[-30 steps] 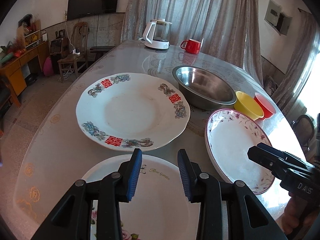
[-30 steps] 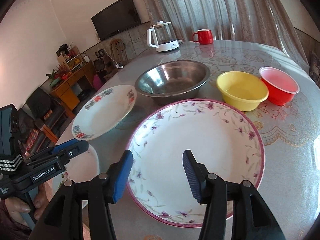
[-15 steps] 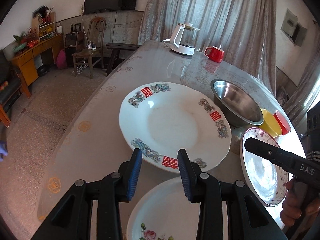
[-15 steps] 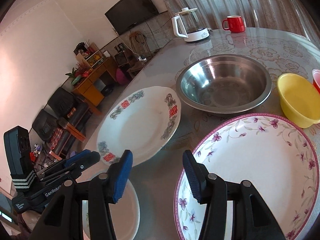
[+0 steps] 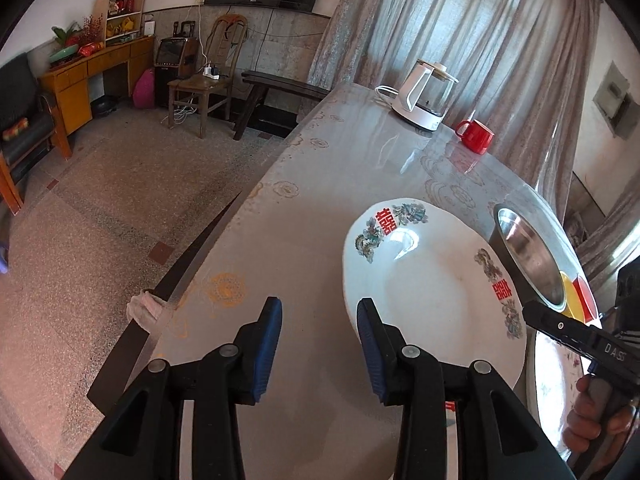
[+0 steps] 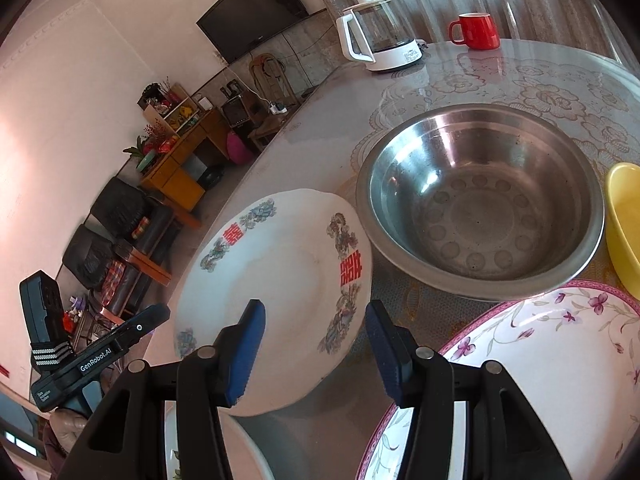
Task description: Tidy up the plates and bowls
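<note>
A white plate with red characters (image 5: 432,300) (image 6: 288,276) lies on the round table. My left gripper (image 5: 319,344) is open, over bare table just left of that plate's near edge. My right gripper (image 6: 310,352) is open, above the same plate's near edge. A purple-flowered plate (image 6: 540,380) (image 5: 556,384) lies at the right. A third white plate (image 6: 192,452) shows at the bottom left. A steel bowl (image 6: 480,200) (image 5: 528,248), a yellow bowl (image 6: 624,208) and a red bowl (image 5: 587,300) stand behind.
A white kettle (image 5: 424,96) (image 6: 376,36) and a red mug (image 5: 476,136) (image 6: 478,30) stand at the far side of the table (image 5: 320,208). The table's left edge drops to the floor, with chairs and a wooden sideboard (image 5: 88,72) beyond.
Both grippers have swung left and forward. The left one has left the near white plate and now faces the table's left edge. The right one has moved from the flowered plate to the red-character plate.
</note>
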### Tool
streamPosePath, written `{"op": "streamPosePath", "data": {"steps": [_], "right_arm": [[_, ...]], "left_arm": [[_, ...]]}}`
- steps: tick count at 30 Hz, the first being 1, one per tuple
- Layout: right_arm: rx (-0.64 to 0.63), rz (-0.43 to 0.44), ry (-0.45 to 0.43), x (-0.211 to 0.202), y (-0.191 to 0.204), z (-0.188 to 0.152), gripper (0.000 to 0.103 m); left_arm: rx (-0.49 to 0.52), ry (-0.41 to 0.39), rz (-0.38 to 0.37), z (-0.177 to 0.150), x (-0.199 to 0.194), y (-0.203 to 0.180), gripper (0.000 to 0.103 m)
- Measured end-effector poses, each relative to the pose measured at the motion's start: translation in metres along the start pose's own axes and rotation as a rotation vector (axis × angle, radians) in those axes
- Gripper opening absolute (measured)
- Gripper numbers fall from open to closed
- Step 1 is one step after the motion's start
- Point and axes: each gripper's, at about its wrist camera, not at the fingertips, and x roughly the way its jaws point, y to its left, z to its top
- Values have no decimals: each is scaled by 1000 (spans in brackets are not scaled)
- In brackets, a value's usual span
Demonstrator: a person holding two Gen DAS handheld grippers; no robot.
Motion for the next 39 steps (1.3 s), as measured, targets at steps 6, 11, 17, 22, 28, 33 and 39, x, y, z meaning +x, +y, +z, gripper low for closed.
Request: {"op": "streamPosePath", "data": {"steps": [6, 11, 17, 22, 28, 33, 39], "right_arm": [[4, -30, 28, 15, -4, 5, 53], [-15, -51, 53, 29, -2, 12, 53], [-56, -98, 48, 44, 3, 18, 46], [-117, -166, 74, 54, 7, 18, 39], [-95, -164, 79, 51, 6, 17, 37], [-4, -88, 70, 40, -4, 16, 39], [47, -41, 53, 26, -6, 16, 46]], "left_arm": [[5, 33, -30, 12, 26, -5, 39], [-25, 60, -64, 29, 46, -6, 39], [26, 123, -122, 45, 72, -22, 33], [69, 106, -82, 35, 66, -28, 32], [15, 118, -68, 28, 56, -24, 31], [-34, 127, -87, 26, 48, -24, 31], [-29, 120, -58, 23, 33, -37, 31]]}}
